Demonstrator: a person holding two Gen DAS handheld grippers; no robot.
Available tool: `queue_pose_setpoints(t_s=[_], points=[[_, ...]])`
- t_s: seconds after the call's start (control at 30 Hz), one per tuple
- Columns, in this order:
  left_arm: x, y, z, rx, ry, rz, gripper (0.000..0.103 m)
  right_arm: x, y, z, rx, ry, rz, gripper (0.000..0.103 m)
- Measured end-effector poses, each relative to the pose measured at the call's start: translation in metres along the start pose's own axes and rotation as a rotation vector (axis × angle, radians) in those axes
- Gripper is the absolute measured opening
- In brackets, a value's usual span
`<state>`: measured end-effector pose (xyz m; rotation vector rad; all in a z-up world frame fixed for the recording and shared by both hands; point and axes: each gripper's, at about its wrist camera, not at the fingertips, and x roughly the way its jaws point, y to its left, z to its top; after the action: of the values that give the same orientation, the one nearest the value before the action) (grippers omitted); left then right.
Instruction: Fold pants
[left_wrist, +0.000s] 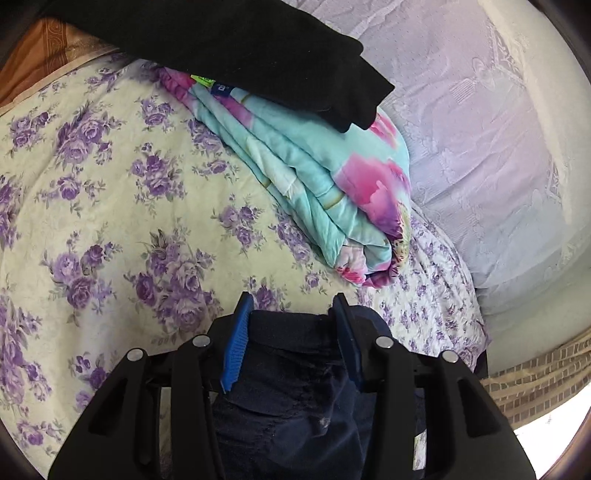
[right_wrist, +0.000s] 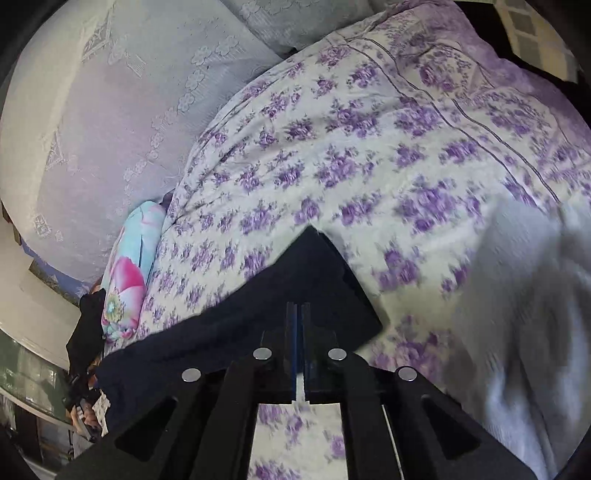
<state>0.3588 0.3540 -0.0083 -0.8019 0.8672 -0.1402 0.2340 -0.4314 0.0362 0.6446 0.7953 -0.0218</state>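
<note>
The dark navy pants (left_wrist: 295, 373) are bunched between the blue pads of my left gripper (left_wrist: 293, 306), which is shut on a thick wad of them above the floral bed cover. In the right wrist view the pants (right_wrist: 229, 332) stretch out to the left as a dark sheet with a corner (right_wrist: 317, 258) sticking up past the fingers. My right gripper (right_wrist: 299, 308) is shut tight on the edge of the pants. The view is motion-blurred.
A purple-flowered bed cover (left_wrist: 110, 206) lies under everything and also shows in the right wrist view (right_wrist: 369, 166). A folded teal and pink quilt (left_wrist: 332, 192) lies ahead with a black garment (left_wrist: 258, 48) on it. Pale lilac pillows (left_wrist: 480, 147) are at the right. A white cloth (right_wrist: 524, 314) lies at the right.
</note>
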Motion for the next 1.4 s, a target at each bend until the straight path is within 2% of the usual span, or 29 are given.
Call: queue_pose_setpoints(t_s=[0.03,0.07,0.1,0.17,0.27,0.33,0.47,0.53,0.6,0.67,0.77,0.9,0.93,0.97,1.03,1.07,1.17,1.23,1.27,1.33,1.37,1.4], points=[[0.002,-0.001,0.001,0.005,-0.001,0.007,0.043,0.006,0.003,0.008,-0.001,-0.001,0.0,0.044],[0.003,-0.001,0.001,0.009,-0.002,0.012,0.043,0.013,0.007,0.018,-0.002,-0.004,-0.005,0.067],[0.005,-0.001,0.002,0.006,-0.002,0.018,0.043,0.024,0.011,0.028,-0.017,-0.022,-0.029,0.082],[0.008,0.001,0.003,-0.004,0.0,0.023,0.043,0.043,0.014,0.043,-0.046,-0.016,-0.058,0.082],[0.013,0.007,0.005,-0.022,0.011,0.038,0.043,0.083,0.009,0.059,-0.034,0.034,-0.082,0.073],[0.015,0.008,0.006,-0.027,0.018,0.047,0.043,0.105,0.004,0.064,-0.035,0.066,-0.103,0.06],[0.022,0.008,0.009,-0.023,0.027,0.067,0.044,0.136,0.0,0.064,-0.034,0.15,-0.108,0.05],[0.023,0.008,0.009,-0.026,0.034,0.071,0.043,0.14,0.005,0.059,-0.062,0.159,-0.113,0.021],[0.022,0.008,0.01,-0.026,0.035,0.069,0.043,0.133,0.012,0.056,-0.096,0.135,-0.12,0.008],[0.02,0.005,0.01,-0.022,0.03,0.064,0.043,0.117,0.021,0.057,-0.13,0.093,-0.114,0.007],[0.01,-0.006,0.011,0.002,0.018,0.045,0.043,0.084,0.027,0.061,-0.111,0.035,-0.071,0.006],[-0.015,-0.022,0.01,0.024,-0.014,-0.021,0.043,0.037,0.037,0.057,-0.111,-0.018,-0.007,0.006],[-0.024,-0.024,0.009,0.025,-0.026,-0.042,0.036,0.024,0.038,0.051,-0.111,-0.031,0.007,0.006],[-0.031,-0.024,0.008,0.025,-0.029,-0.066,0.015,0.013,0.038,0.045,-0.11,-0.038,0.018,0.006],[-0.046,-0.021,0.004,0.005,-0.02,-0.148,0.013,-0.007,0.033,0.029,-0.103,-0.046,0.044,0.006],[-0.053,-0.019,0.001,0.014,-0.014,-0.153,0.013,-0.013,0.031,0.02,-0.105,-0.044,0.042,0.006],[-0.051,-0.014,-0.008,0.027,0.024,-0.076,0.013,-0.014,0.019,-0.002,-0.095,-0.011,0.017,0.006],[-0.044,-0.006,-0.013,-0.003,0.075,-0.095,0.013,-0.009,0.014,-0.011,-0.077,-0.003,0.011,0.006],[-0.04,-0.006,-0.015,-0.003,0.086,-0.099,0.015,-0.008,0.012,-0.013,-0.072,-0.003,0.016,0.006],[-0.03,-0.01,-0.016,0.023,0.087,-0.037,0.035,-0.007,0.013,-0.014,-0.067,-0.004,0.019,0.006],[-0.025,-0.013,-0.014,0.033,0.084,-0.009,0.051,-0.007,0.013,-0.013,-0.068,-0.006,0.018,0.006],[-0.018,-0.016,-0.012,0.046,0.077,0.037,0.058,-0.007,0.012,-0.014,-0.069,-0.006,0.019,0.006]])
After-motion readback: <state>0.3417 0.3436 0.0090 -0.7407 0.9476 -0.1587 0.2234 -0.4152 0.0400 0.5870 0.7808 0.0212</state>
